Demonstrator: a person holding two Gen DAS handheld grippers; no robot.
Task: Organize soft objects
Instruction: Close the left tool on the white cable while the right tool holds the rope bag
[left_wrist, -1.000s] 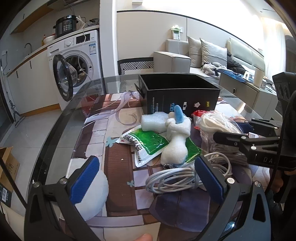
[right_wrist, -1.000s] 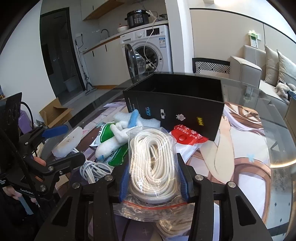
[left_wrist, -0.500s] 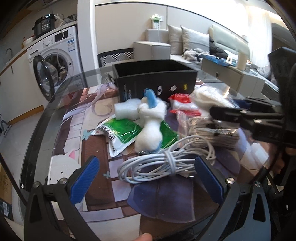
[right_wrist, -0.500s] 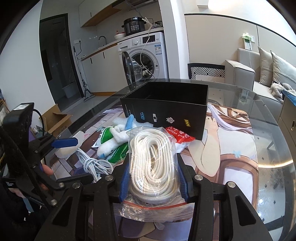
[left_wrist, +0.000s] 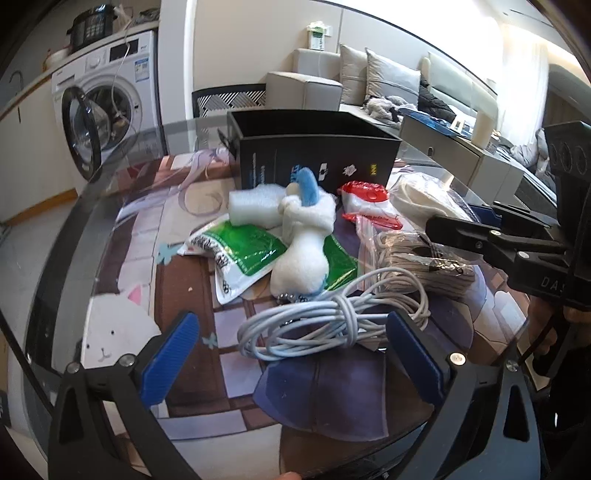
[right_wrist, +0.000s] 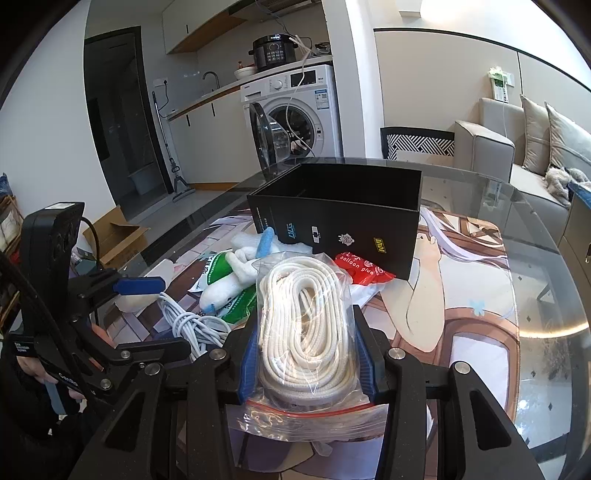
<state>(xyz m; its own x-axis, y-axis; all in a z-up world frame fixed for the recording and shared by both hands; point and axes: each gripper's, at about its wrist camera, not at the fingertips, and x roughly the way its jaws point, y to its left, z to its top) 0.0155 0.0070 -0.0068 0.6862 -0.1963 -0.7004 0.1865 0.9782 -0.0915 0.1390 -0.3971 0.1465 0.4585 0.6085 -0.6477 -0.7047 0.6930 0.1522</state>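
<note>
Rope bag (right_wrist: 308, 325) clamped between right gripper (right_wrist: 306, 363) fingers, hanging just short of box (right_wrist: 343, 221). Left gripper (left_wrist: 291, 354) spread wide, hovering over cable (left_wrist: 325, 321) beside plush (left_wrist: 303, 243) on table (left_wrist: 122, 206).

i'm working in a lived-in home, an open-plan flat. beyond the round glass table (right_wrist: 546, 280), ahead and left of my right hand-held gripper (right_wrist: 306, 363), a washing machine (right_wrist: 295, 110) sits under a kitchen counter with a sink tap (right_wrist: 211, 78) and a multicooker (right_wrist: 274, 52) on top. ahead to the right stands a beige sofa (right_wrist: 491, 147) with cushions (left_wrist: 391, 79). a mop (right_wrist: 173, 147) leans by the dark doorway, and an open cardboard box (right_wrist: 118, 236) lies on the floor.
</note>
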